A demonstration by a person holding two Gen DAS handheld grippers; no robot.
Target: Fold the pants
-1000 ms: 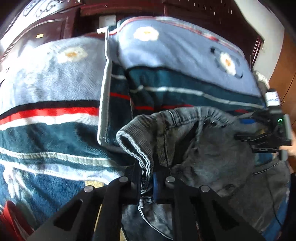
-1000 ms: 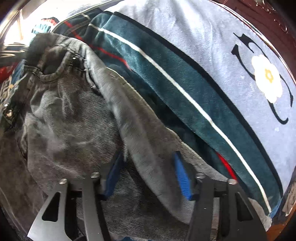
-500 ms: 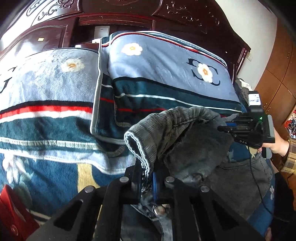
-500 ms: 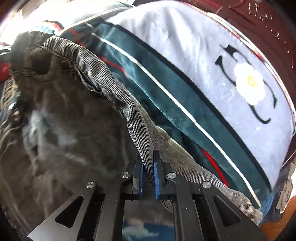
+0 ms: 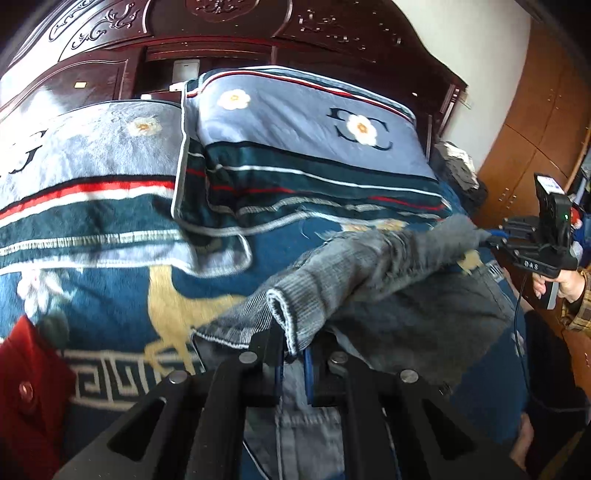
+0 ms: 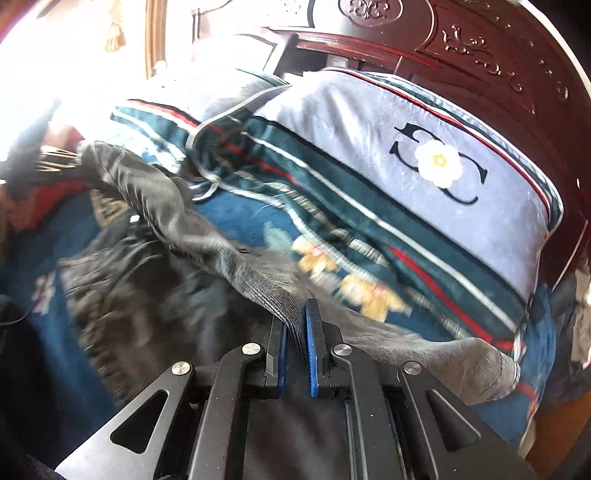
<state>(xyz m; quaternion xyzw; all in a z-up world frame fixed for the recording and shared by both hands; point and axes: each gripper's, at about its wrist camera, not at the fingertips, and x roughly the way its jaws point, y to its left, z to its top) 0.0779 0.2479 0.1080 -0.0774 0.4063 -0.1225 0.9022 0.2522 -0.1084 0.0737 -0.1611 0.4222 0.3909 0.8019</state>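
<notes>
Pants [image 5: 388,280], grey corduroy-like ones, are hanging stretched between our two claws above the bed [image 5: 110,295], with the rest of the cloth drooping below and behind the taut edge onto the blue patterned blanket. We are pinching one ribbed edge of the pants in the left claw [image 5: 293,363], its blue pads pressed together on the fabric just ahead of the fingertips, and the cloth is running from there up and to the right toward the right claw [image 5: 487,240], which a hand [image 5: 565,284] is holding by its grip at the far end of the span. In the right wrist view the right claw [image 6: 295,347] is likewise clamping a fold of the same edge, with the fabric trailing away up and to the left of it. We are judging that both ends are being gripped this way so that the edge is pulled straight and the garment is hanging flat, ready to be laid down evenly for a fold. Beyond the claws two pillows [image 5: 306,147] are leaning against a carved dark headboard [image 5: 221,22]; a red object [image 5: 29,387] is lying low to the left of the left claw. The nearer pillow is showing interlocked letter C shapes around a white flower, and the right claw's body is carrying small letters that seem to read "DAS".
</notes>
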